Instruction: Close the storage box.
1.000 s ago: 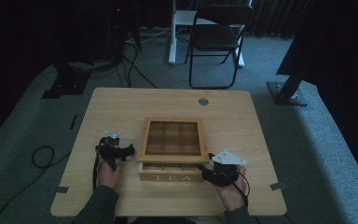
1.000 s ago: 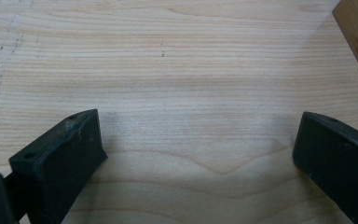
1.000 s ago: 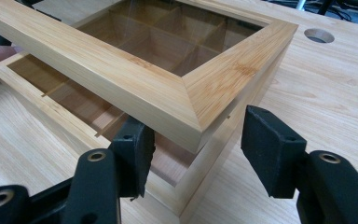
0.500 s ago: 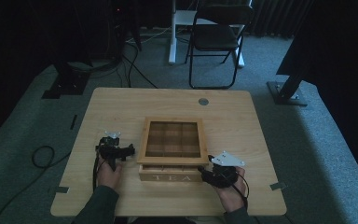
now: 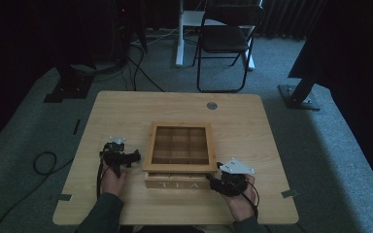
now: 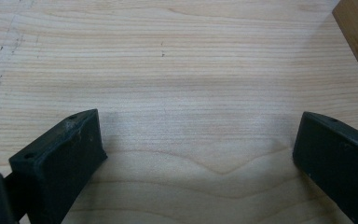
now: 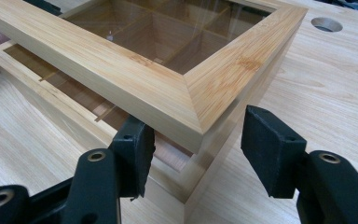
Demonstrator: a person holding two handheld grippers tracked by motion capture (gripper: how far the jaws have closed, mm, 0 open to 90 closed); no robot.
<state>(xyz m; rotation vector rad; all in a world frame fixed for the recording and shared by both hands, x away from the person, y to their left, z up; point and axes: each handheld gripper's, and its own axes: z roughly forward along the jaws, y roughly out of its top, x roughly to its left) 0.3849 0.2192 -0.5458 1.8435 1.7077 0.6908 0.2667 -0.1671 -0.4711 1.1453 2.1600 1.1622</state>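
Right gripper view: lid (image 7: 168, 84) of tea box (image 5: 179, 182) half-raised, right gripper (image 7: 196, 144) spread wide around its corner, gripping nothing. Left gripper (image 6: 196, 154) gaping, empty, over bare table (image 6: 177, 60). Next, likely: squeezing that corner, lifting further.

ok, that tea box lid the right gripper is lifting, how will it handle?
The lid is likely rigid: a thick wooden frame. Its clear pane looks breakable, so avoid dropping it. It will probably swing rather than lift free, since only its near edge has risen off the box.

Smooth bamboo-like wooden tea box (image 7: 200, 88) with glossy glass lid pane; matt pale wooden table (image 6: 177, 60).
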